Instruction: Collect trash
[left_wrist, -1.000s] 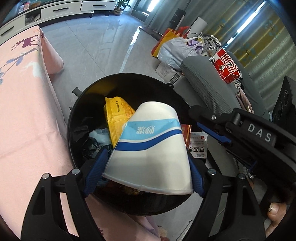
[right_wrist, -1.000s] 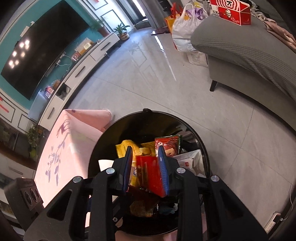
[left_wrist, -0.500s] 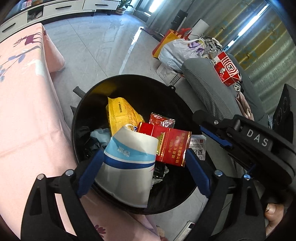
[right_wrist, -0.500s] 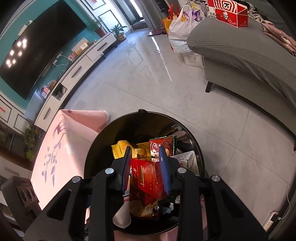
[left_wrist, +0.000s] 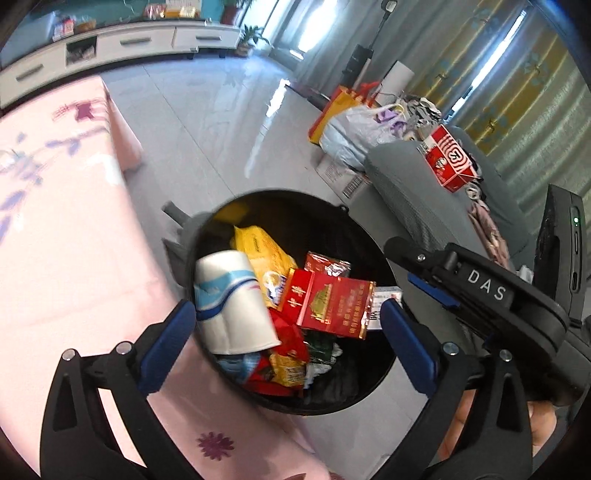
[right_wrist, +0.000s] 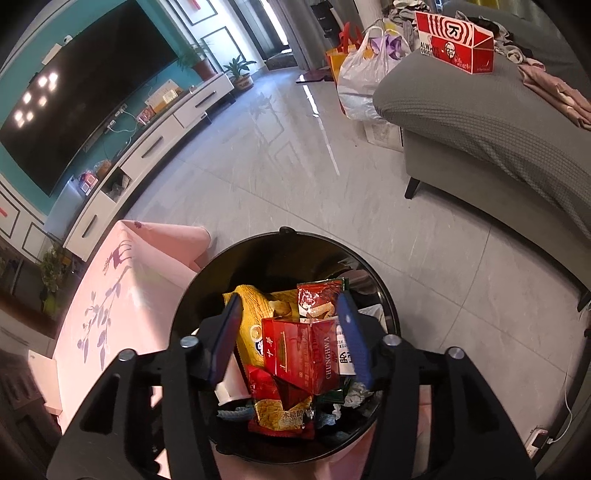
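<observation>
While both grippers are held above the black bin (left_wrist: 373, 236), nothing is gripped by either; the fingers of the left gripper (left_wrist: 288, 343) are spread wide apart, and those of the right gripper (right_wrist: 291, 336) are likewise parted and empty. The white paper cup (left_wrist: 231, 299) with its blue band is seen lying on its side inside the bin, against the rim nearest the pink-clothed surface (left_wrist: 55, 229); the red Chunghwa carton (right_wrist: 303, 350) is seen resting on top of the heap at the bin's middle, just beside the cup. A yellow snack bag (left_wrist: 258, 247) is seen behind them, deeper in the bin. A grey sofa (right_wrist: 491, 118) stands well apart from the bin.
</observation>
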